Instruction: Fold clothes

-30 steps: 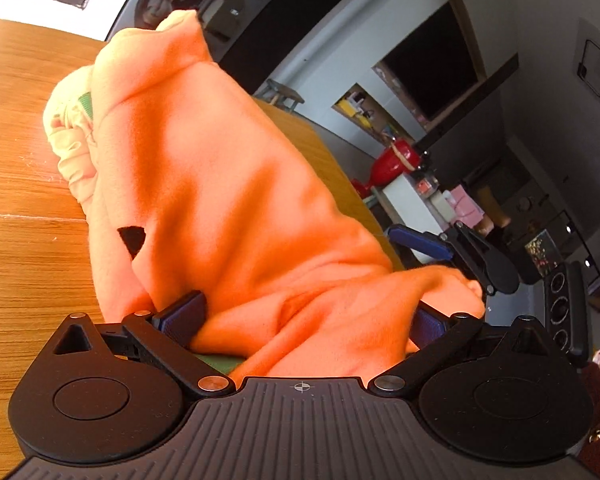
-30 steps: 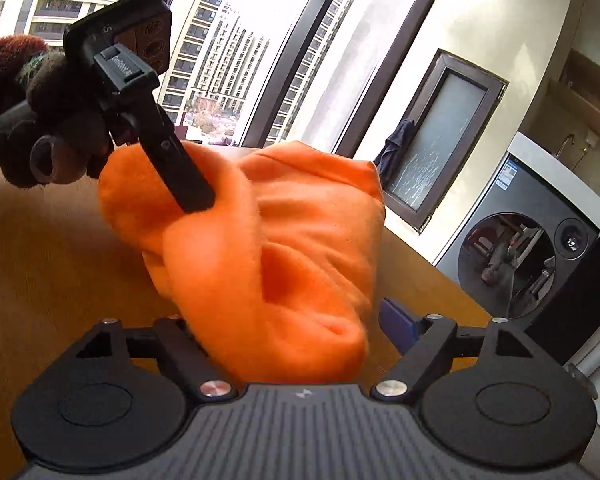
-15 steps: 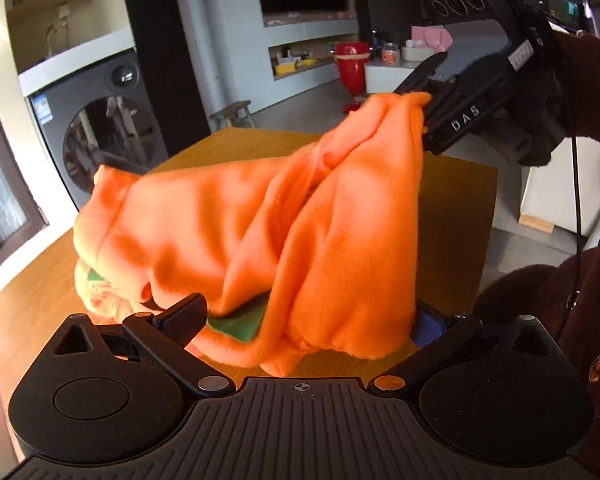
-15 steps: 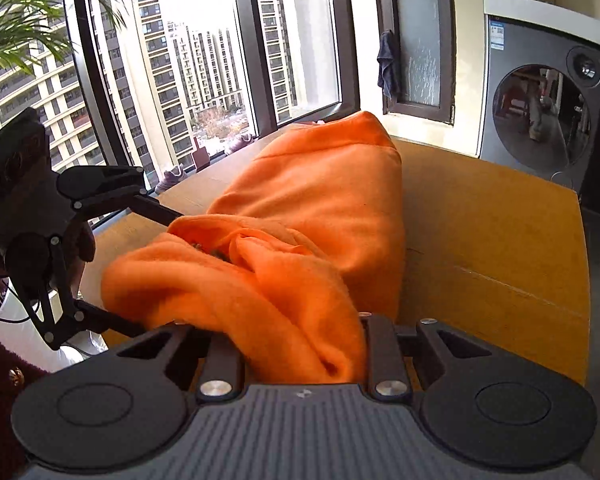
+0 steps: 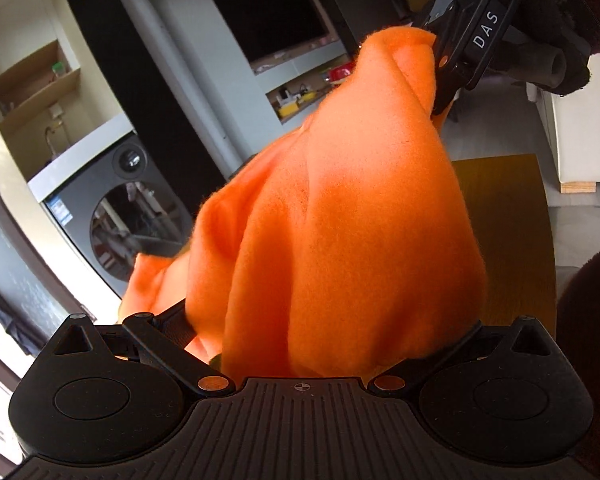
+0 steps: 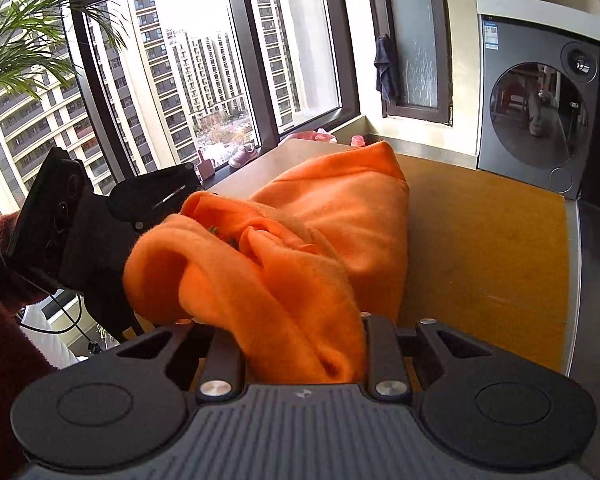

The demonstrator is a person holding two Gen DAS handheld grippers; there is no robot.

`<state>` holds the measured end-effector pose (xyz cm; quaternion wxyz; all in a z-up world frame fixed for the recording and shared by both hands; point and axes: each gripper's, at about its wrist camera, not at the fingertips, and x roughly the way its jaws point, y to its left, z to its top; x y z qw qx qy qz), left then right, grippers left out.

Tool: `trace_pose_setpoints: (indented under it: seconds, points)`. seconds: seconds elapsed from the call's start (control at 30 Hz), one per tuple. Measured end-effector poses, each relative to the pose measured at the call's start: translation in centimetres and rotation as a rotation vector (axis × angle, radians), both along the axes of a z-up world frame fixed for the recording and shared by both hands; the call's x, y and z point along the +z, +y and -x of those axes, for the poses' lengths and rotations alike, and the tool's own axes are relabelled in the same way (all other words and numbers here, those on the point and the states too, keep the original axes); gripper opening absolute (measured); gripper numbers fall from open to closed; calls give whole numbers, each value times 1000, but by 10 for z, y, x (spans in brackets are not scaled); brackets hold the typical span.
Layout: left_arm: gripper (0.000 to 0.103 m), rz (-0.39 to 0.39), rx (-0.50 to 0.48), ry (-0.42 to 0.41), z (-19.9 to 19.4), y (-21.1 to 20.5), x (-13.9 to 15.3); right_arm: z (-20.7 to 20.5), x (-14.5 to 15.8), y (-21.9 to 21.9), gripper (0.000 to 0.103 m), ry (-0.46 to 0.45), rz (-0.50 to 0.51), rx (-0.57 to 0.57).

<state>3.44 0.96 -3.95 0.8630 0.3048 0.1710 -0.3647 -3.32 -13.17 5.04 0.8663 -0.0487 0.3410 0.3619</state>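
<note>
An orange fleece garment (image 5: 352,220) hangs bunched between my two grippers, lifted above the wooden table (image 6: 484,240). In the left wrist view the cloth fills the space between the fingers and hides the tips of my left gripper (image 5: 332,332). My right gripper (image 5: 444,76) shows there at the top right, pinching the garment's upper edge. In the right wrist view my right gripper (image 6: 304,344) has its fingers close together on a fold of the garment (image 6: 300,248). My left gripper (image 6: 140,220) shows at the left, with cloth draped over its front.
A washing machine (image 6: 540,104) stands past the table's far end. Large windows (image 6: 204,72) and a sill with small items run along the left. A white cabinet (image 5: 580,128) stands beyond the table's right side. The person's dark sleeve (image 6: 4,280) is at the left.
Both grippers have risen with the garment, lifting it higher off the table. The right gripper's fingers closed on the cloth between the earliest frame and now.
</note>
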Motion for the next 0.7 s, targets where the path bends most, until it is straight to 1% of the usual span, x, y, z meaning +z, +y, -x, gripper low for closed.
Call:
trace_pose_setpoints:
  seconds: [0.03,0.1,0.17,0.23,0.3,0.37,0.5,0.57,0.6,0.63,0.67,0.7]
  points:
    - [103,31,-20,52,-5,1,-2,-2,1,1,21,0,12,11]
    - [103,106,-63,181,-16,6,-7,-6,4,3,21,-4,35,32]
    - [103,227,-88,349,-32,16,-11,-14,9,7,21,-22,52,45]
    - [103,359,-97,493,-47,27,-15,-23,18,10,22,-46,52,59]
    - [103,482,-103,608,-58,38,-15,-37,26,19,22,-76,58,80]
    - [103,588,-126,689,-67,48,-13,-53,30,34,22,-102,59,102]
    - [103,716,-115,742,-71,68,-14,-96,27,72,22,-135,75,152]
    - [103,733,-65,720,-72,81,-17,-117,16,91,26,-131,88,163]
    - [103,737,-22,700,-72,88,-18,-129,7,102,31,-140,112,158]
    - [103,738,37,676,-72,96,-19,-139,-2,111,39,-144,135,146]
    - [103,738,100,647,-71,104,-19,-149,-10,119,44,-145,155,132]
    - [103,736,163,616,-71,112,-20,-157,-19,123,53,-138,165,113]
